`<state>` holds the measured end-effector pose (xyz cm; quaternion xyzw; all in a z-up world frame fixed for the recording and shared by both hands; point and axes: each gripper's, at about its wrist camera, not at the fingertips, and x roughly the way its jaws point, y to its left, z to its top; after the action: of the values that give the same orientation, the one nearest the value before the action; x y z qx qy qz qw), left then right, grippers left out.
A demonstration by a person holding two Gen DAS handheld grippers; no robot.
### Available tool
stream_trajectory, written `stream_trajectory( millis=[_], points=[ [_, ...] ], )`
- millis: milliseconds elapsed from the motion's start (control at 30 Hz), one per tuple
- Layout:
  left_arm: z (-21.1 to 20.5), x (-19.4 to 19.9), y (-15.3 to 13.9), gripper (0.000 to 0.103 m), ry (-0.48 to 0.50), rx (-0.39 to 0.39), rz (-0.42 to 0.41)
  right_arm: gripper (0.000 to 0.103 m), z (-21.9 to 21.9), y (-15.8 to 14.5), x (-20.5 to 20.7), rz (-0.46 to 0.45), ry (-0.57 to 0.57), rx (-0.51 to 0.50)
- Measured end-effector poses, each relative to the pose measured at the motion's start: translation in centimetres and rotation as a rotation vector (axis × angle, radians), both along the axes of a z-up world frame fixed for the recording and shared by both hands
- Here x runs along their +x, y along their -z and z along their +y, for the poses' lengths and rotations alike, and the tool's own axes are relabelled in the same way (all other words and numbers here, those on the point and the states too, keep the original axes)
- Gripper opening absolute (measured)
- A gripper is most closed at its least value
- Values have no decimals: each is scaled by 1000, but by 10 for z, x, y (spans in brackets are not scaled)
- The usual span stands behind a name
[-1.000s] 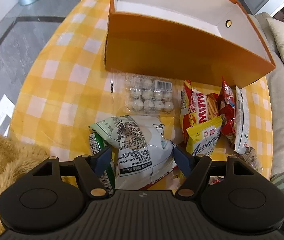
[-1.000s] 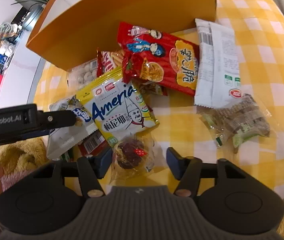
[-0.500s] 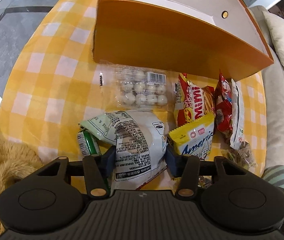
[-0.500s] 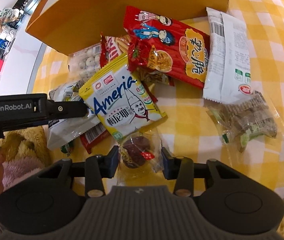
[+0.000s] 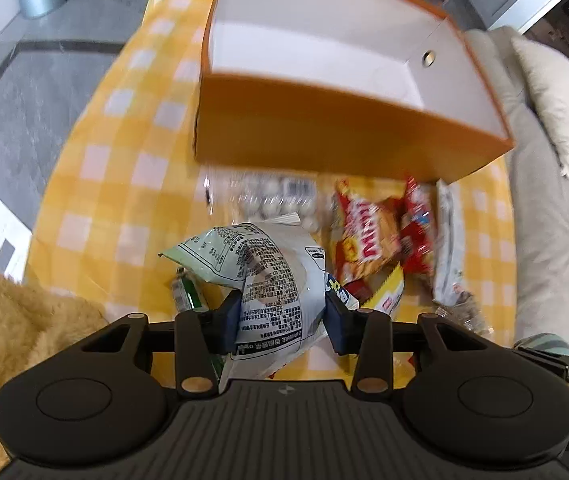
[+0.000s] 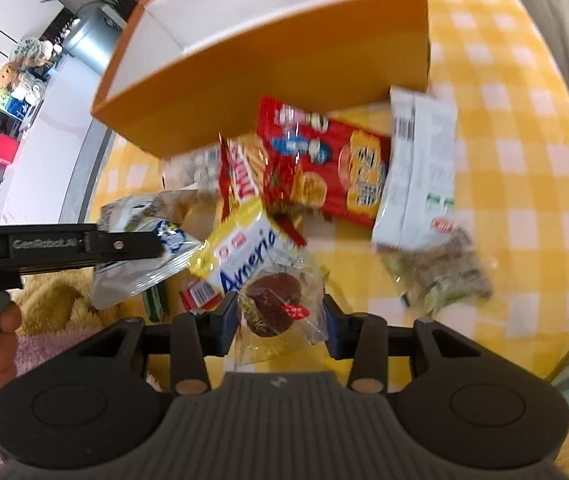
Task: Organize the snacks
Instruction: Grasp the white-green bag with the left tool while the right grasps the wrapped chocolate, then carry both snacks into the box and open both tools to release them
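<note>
My left gripper (image 5: 282,322) is shut on a white and pale green snack bag (image 5: 260,276) and holds it lifted above the yellow checked tablecloth (image 5: 124,184). My right gripper (image 6: 280,318) is shut on a clear-wrapped chocolate cake (image 6: 274,306), also lifted. An open orange box (image 5: 324,136) with a white inside stands beyond the snack pile; it shows in the right wrist view too (image 6: 284,64). The left gripper with its bag (image 6: 144,256) appears at the left of the right wrist view.
On the cloth lie a clear pack of white balls (image 5: 276,196), a red Mimi bag (image 5: 368,236), a yellow America bag (image 6: 244,248), a red cracker bag (image 6: 324,164), a white packet (image 6: 420,176) and a clear packet of green-brown pieces (image 6: 444,272). A grey sofa (image 5: 544,220) stands right.
Both grippers closed on their snacks and lifted them: the left on the white bag, the right on the chocolate cake. Both views have risen and tilted toward the orange box.
</note>
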<state>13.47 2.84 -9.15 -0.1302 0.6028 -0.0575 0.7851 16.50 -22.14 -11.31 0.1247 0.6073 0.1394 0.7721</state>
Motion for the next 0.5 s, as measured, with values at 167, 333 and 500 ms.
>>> stream_trajectory(
  millis=[167,333,500],
  points=[
    [-1,-1,-35,48,11,-28,-93,40,-5,-32,-1,-102,16,-5],
    [-4,5,-70,48,33,-31,-195,40,-16,-67,-1,-212,37,-5],
    [-9,20,-100,48,65,-15,-279,40,-19,-103,15,-317,38,-6]
  ],
)
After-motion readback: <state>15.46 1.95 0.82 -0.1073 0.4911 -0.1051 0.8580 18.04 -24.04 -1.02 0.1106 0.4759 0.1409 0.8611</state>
